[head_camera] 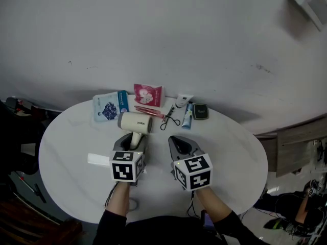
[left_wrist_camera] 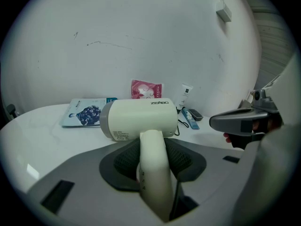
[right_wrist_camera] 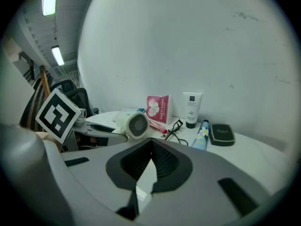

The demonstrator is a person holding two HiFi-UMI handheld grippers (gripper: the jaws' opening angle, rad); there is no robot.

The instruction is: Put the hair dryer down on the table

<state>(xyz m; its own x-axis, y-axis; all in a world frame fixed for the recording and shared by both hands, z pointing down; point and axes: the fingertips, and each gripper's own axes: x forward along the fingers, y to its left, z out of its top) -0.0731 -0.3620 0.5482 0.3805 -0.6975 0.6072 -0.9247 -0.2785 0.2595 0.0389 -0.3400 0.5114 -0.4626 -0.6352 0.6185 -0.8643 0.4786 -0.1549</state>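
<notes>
Round white worktop [head_camera: 66, 152]. Cream hair dryer [head_camera: 135, 122] with grey rear cap sits low over its middle; can't tell if it's touching. Left gripper [head_camera: 134, 141] jaws are clamped on the handle. Handle runs along the jaws, barrel crosswise past the tips. Right gripper [head_camera: 174, 140] jaws are closed and empty, just beside.

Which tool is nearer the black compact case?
Right. The right tool is just on the person's side of the black compact case, slightly to its left; the left tool, clamped on the hair dryer, is farther left.
</notes>
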